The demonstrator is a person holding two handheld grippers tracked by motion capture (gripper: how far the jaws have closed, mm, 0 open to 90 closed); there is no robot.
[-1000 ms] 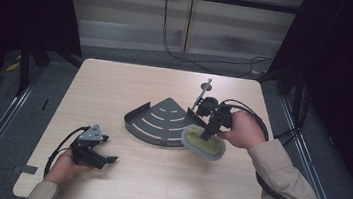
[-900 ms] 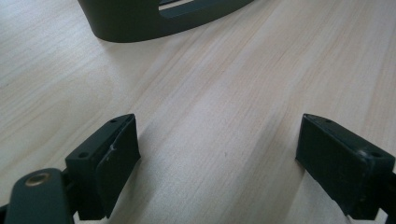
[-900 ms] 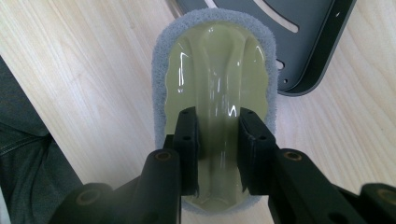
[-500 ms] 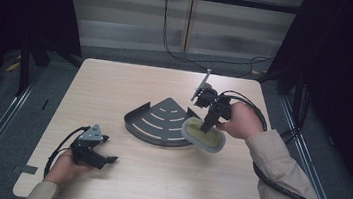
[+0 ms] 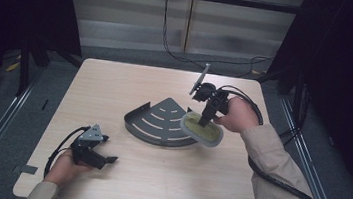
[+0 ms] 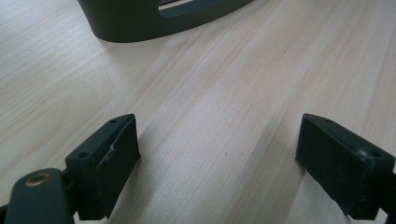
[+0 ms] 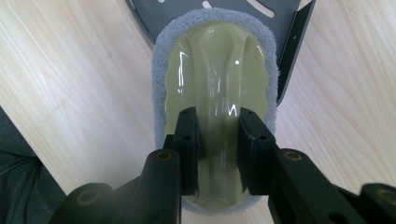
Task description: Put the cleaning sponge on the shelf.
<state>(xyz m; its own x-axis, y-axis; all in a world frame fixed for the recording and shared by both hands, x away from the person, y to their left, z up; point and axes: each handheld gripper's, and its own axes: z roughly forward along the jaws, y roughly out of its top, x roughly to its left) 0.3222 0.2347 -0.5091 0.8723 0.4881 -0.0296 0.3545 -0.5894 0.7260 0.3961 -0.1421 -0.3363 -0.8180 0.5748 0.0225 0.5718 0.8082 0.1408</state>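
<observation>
Room: dark all round, with black frame posts at both sides, a pale panelled wall beyond the far edge and cables hanging down it.

Table [image 5: 119, 183]: light wood grain, rounded corners — it carries everything here.

Person: forearms come in over the near edge, a beige sleeve [image 5: 277, 171] on the right side.

Corner shelf [image 5: 159, 122]: a dark grey, fan-shaped metal tray with slots and a low curved wall, lying near the middle of the table, its curved wall toward the near edge. In the left gripper view its wall [image 6: 154, 21] sits at the top, well apart from that tool.

Scrubbing pad [image 5: 202, 129]: an oval piece with a glossy yellow-green grip on top and a grey fuzzy rim, hanging over the shelf's right-hand end, partly above the tray and partly above bare table. The right gripper view shows the pad [image 7: 215, 65] with the shelf's slotted floor under its far end.

Right gripper [image 5: 206, 120]: jaws clamped on the raised ridge of the pad's grip, one on each side — a firm pinch, as far as I can judge.

Left gripper [image 5: 107, 159]: resting near the near-left corner of the table, jaws spread wide with nothing but wood between them.

Progress: the pad is picked up and brought to the shelf; my guess is the wiping itself is only starting at the right end, with most of the tray's floor not yet covered.
</observation>
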